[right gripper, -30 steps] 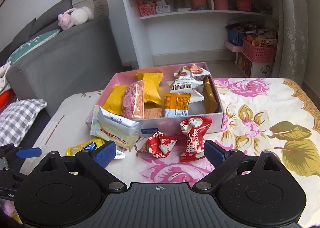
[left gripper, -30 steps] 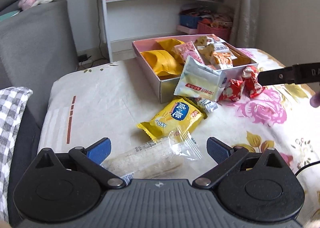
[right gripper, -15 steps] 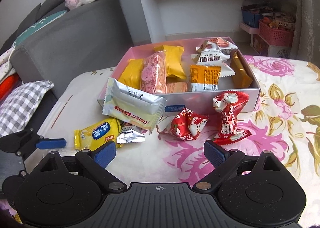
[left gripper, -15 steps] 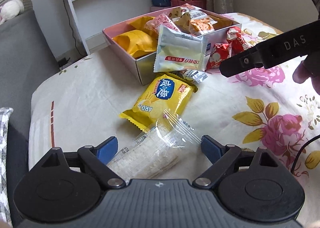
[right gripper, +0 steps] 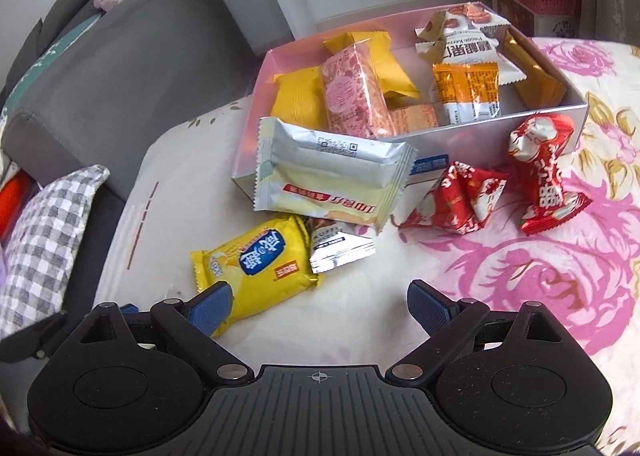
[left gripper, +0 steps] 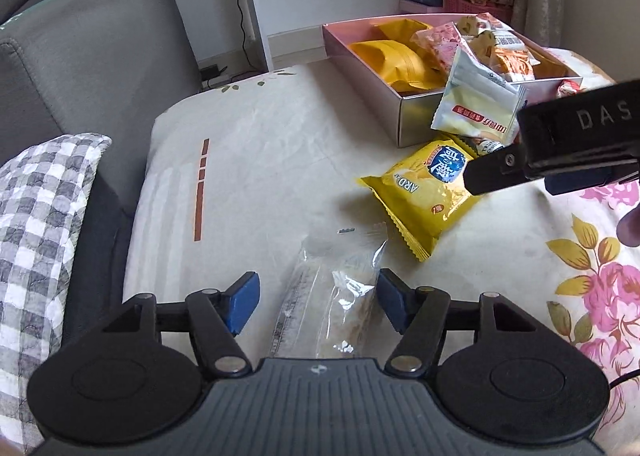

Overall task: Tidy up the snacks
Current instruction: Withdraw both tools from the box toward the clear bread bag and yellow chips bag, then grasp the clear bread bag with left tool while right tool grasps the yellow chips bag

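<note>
Two grippers work over a cloth-covered table (left gripper: 260, 143) strewn with snacks. The left gripper (left gripper: 318, 302) sits low, jaws spread, with a clear packet (left gripper: 332, 296) lying flat on the cloth between the blue pads (left gripper: 242, 302); the right-hand pad is just beside the packet's edge, and whether it touches cannot be told. Beyond it a yellow packet (left gripper: 426, 191) lies on the cloth, one corner close to the clear one. The right gripper (right gripper: 320, 308) also has its jaws spread, holding nothing, and its left pad sits over the near corner of the yellow packet (right gripper: 256, 264); from the left wrist view its black body (left gripper: 560, 143) hangs over that packet's far end. A small silver sachet (right gripper: 340, 248) lies just beside the yellow packet, partly under a large silver packet (right gripper: 332, 179) that leans against the front wall of the pink box (right gripper: 256, 135). The box holds yellow pouches (right gripper: 298, 101), a pink bar (right gripper: 352, 95), an orange packet (right gripper: 468, 89), a white packet (right gripper: 464, 43) and a gold one (right gripper: 532, 71). Two red packets stand on the floral part of the cloth in front of the box, one (right gripper: 456, 199) near the large silver packet and one (right gripper: 544, 171) against the box's right corner. A grey sofa (left gripper: 92, 55) with a checked cushion (left gripper: 40, 223) flanks the table on the left.
</note>
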The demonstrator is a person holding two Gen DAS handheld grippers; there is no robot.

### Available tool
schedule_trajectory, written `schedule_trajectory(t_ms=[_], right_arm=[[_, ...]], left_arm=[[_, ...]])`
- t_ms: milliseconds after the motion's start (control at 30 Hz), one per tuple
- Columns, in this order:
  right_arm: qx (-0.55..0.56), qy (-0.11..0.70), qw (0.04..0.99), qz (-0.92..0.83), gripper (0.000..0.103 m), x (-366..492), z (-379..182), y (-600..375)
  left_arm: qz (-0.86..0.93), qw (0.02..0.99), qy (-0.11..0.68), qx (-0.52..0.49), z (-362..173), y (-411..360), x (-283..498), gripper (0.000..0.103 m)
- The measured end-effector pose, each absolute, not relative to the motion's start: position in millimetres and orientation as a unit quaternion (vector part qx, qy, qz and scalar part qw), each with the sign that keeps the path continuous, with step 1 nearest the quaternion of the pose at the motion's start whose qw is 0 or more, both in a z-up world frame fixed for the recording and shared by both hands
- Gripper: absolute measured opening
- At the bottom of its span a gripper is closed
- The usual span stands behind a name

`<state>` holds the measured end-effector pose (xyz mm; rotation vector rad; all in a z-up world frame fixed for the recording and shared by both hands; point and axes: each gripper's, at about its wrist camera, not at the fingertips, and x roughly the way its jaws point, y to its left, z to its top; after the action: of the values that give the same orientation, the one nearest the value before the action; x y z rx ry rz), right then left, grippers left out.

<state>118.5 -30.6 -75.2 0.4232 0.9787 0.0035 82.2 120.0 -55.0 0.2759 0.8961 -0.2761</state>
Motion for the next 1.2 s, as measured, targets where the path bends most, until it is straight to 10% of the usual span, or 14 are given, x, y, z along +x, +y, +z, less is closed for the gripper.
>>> schedule_trajectory(t_ms=[467,1200], right_arm=[[0.28,0.444,0.843,-0.114,0.097,151,-82,2],[0.114,0.459,0.88,-0.032,0.075,117,-82,-16]], left_arm=[[-0.144,0.875,0.452,0.093,-55,133,86,0.064],[-0.156,0.863,0.479,0.044,-50,137,77,0.032]])
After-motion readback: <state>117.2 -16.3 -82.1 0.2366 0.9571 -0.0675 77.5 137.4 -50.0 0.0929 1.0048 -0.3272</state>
